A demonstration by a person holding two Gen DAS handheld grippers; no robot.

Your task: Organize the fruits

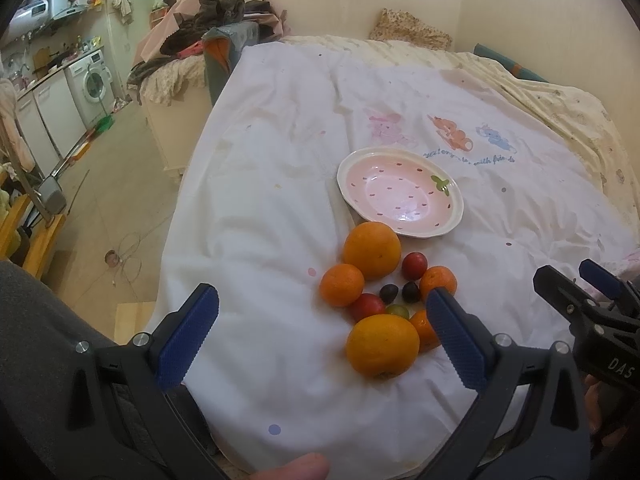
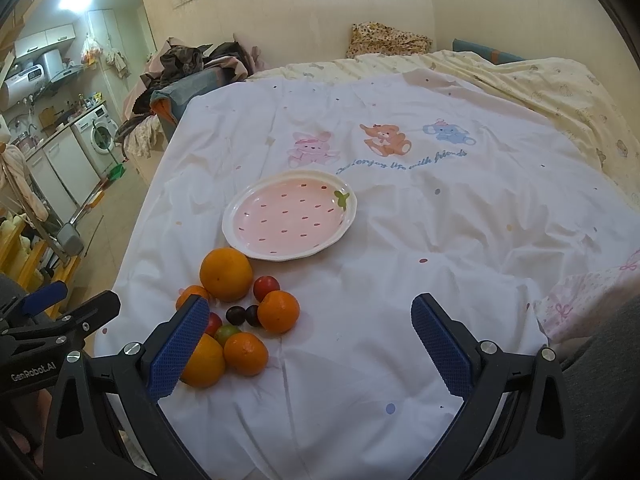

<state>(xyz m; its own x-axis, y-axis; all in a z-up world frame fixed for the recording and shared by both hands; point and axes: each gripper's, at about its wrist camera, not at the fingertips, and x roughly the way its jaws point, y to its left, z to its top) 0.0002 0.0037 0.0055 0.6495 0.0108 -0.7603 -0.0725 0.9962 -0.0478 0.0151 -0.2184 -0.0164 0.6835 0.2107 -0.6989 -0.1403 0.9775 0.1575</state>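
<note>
A pink strawberry-pattern plate (image 1: 400, 192) (image 2: 290, 216) lies empty on the white bed cover. In front of it sits a pile of fruit: a large orange (image 1: 372, 250) (image 2: 226, 274), a near orange (image 1: 382, 346) (image 2: 202, 362), small oranges (image 1: 342, 284) (image 2: 278, 311), red tomatoes (image 1: 414, 266) (image 2: 266, 287), two dark plums (image 1: 400, 293) (image 2: 243, 315) and a green one (image 1: 398, 311) (image 2: 226, 332). My left gripper (image 1: 322, 304) is open and empty just before the pile. My right gripper (image 2: 310, 312) is open and empty to the right of the pile.
The white printed cover (image 2: 400, 280) spreads over a bed with a yellow sheet (image 2: 560, 88) at the far right. The bed's left edge (image 1: 180, 208) drops to a tiled floor. A clothes pile (image 1: 212, 20) lies at the far left corner. The right gripper shows in the left wrist view (image 1: 588, 296).
</note>
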